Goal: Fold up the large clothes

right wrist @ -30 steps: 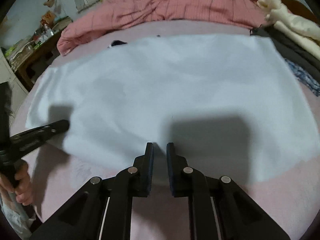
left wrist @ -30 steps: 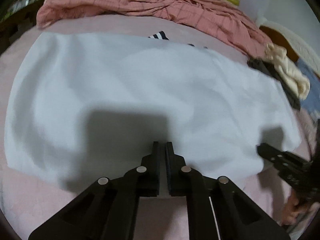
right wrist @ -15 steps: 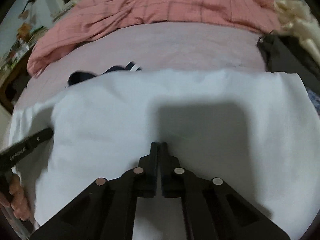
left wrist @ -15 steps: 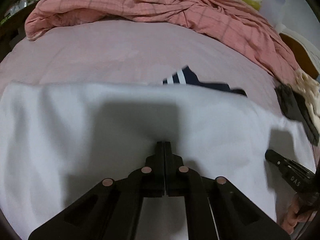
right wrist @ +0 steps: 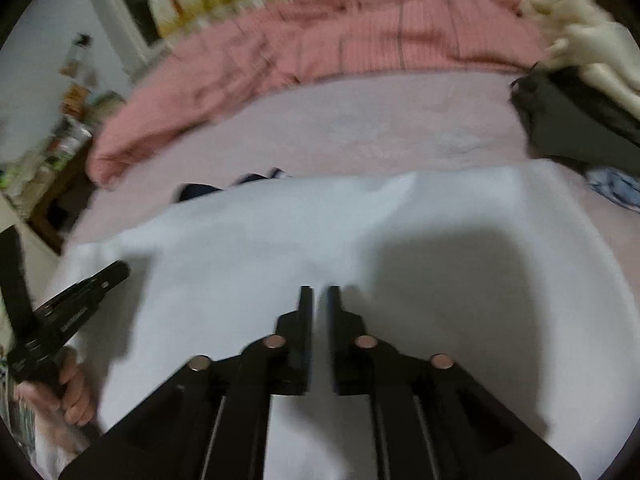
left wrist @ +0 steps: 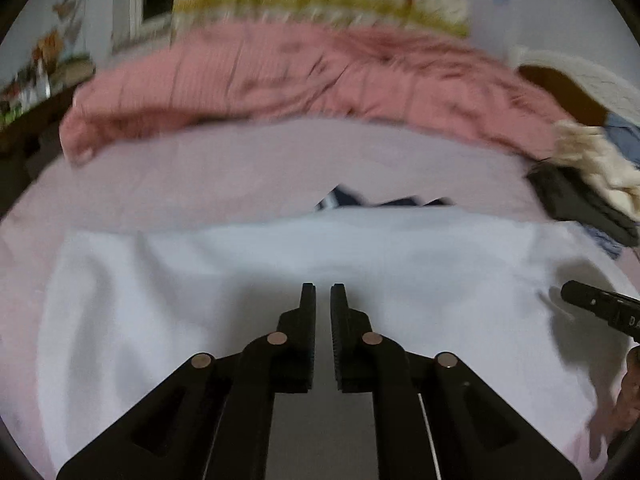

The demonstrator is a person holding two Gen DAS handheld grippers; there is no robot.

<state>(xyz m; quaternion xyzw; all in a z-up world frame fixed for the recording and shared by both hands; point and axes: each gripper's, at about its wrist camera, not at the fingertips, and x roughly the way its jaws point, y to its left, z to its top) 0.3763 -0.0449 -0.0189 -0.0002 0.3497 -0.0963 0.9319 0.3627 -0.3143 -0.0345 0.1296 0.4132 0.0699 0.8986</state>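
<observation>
A large white cloth [left wrist: 240,280] [right wrist: 260,248] lies folded across the pink bed sheet [left wrist: 240,168]. A navy garment with white stripes [left wrist: 360,200] [right wrist: 208,191] peeks out from under the cloth's far edge. My left gripper [left wrist: 323,292] hovers over the cloth's middle. Its jaws are opening, a narrow gap shows, and nothing is between them. My right gripper [right wrist: 320,294] hovers over the cloth further right, jaws also opening and empty. The right gripper's black finger [left wrist: 588,302] shows at the edge of the left wrist view. A hand [right wrist: 72,392] holds the left gripper's handle.
A rumpled pink checked quilt [left wrist: 280,76] [right wrist: 340,40] is heaped along the far side of the bed. At the right lie a dark garment [left wrist: 576,200] [right wrist: 568,120] and a cream one [left wrist: 596,156] [right wrist: 588,36]. A cluttered shelf [right wrist: 60,140] stands at the left.
Both grippers carried the cloth's near edge forward over itself, folding it. Half a second ago both were shut; now their jaws have parted and both views have tilted upward.
</observation>
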